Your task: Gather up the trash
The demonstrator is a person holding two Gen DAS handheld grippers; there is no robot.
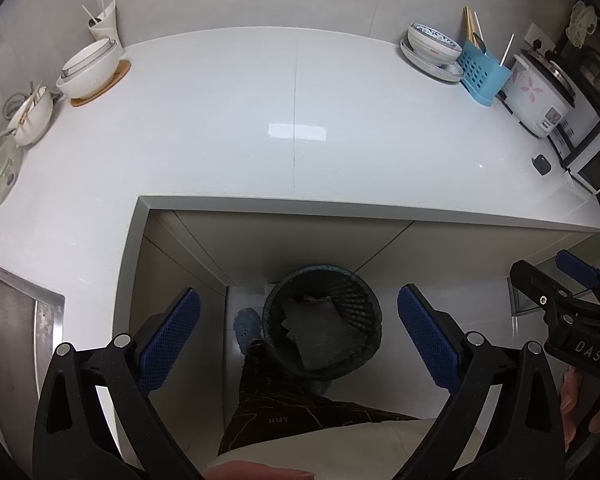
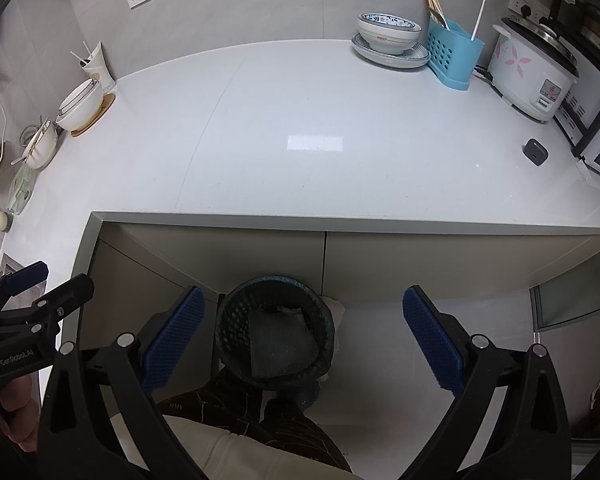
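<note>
Middle of the white countertop [image 2: 300, 128] bare, wide free room there; obstacles only at the edges: bowl stack on a wooden trivet [image 2: 82, 106] far left, bowl on plates [image 2: 388, 42], blue utensil caddy [image 2: 454, 54] and rice cooker [image 2: 534, 74] far right, small dark gadget [image 2: 535, 152] near the right end; below the counter edge, mesh bin [image 2: 274, 330] stands open-topped on the floor against the cabinet doors, the person's leg [image 2: 260, 412] touching its near side.

Far ahead of the tongs on the white table [image 2: 300, 100], a patterned bowl [image 2: 388, 32] sits on a plate (blue-rimmed), just left of a blue cutlery holder [image 2: 454, 56] and a flowered rice cooker [image 2: 532, 76]. Ahead-left stand white bowls [image 2: 80, 106].
</note>
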